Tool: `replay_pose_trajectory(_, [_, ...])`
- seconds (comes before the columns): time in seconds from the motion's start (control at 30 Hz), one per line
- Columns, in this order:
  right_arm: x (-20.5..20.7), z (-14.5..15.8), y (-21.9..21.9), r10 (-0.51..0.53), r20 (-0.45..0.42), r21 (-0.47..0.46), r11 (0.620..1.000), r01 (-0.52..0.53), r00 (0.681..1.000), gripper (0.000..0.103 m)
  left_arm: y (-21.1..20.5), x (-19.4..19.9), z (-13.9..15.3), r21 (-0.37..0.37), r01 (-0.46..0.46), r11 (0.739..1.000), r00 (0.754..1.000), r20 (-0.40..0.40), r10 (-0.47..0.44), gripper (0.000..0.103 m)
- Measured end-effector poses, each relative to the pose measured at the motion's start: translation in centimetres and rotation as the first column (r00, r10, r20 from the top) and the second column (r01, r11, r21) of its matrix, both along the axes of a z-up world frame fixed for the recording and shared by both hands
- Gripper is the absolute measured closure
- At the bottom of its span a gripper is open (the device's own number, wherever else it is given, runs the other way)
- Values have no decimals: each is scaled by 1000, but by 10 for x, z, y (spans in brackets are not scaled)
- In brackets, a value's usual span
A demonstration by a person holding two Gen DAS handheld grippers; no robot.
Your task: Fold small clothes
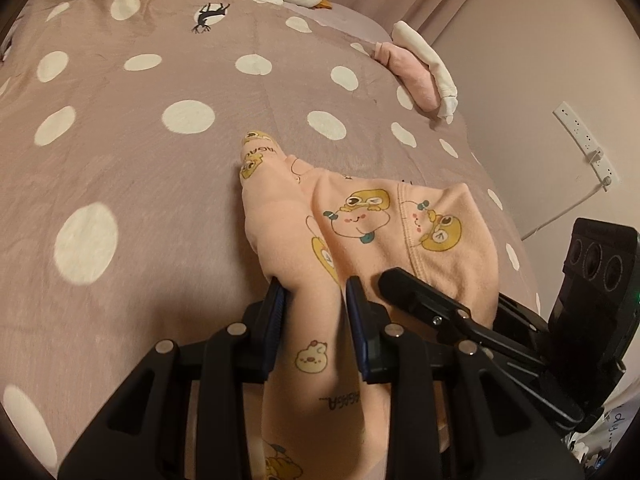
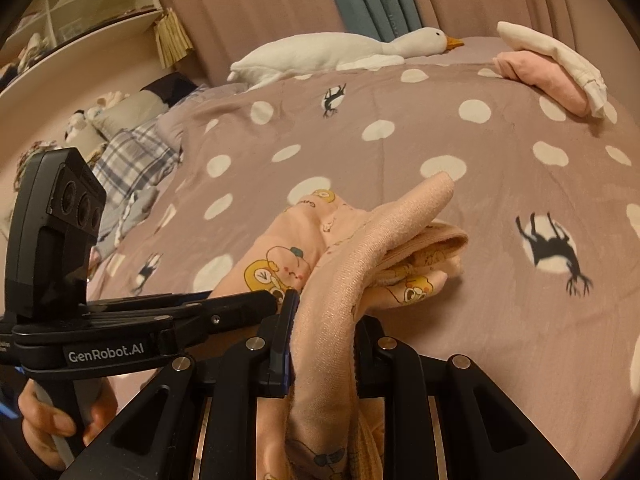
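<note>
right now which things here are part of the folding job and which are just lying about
Part of the job:
peach garment
left gripper
right gripper
folded pink and white clothes

Just lying about:
toy goose
spotted bedcover
power strip
plaid cloth

We see soft matt peach garment (image 1: 360, 232) cloth, matt dotted bedspread (image 1: 140, 160) fabric, fuzzy plush goose (image 2: 340, 54).

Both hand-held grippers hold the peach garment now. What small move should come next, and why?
Probably draw the two apart to spread the cloth flat before folding. The left hand-held gripper and right hand-held gripper each pinch a bunched part of the peach cartoon-print garment, which lies crumpled on the polka-dot bedspread. No clean edge shows to fold along.
</note>
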State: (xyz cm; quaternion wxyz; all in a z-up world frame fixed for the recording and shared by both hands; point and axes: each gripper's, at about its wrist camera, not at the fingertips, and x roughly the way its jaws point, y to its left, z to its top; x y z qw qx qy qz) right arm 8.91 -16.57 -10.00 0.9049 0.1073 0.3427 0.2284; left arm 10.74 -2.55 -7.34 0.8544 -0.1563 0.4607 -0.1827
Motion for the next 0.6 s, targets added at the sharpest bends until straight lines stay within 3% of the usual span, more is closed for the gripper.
replay_pose_trajectory(0.6, [-37,7,32,74,4,33,997,-74,997,80,33,-62,13,-7,-62,998,997,54,62,75])
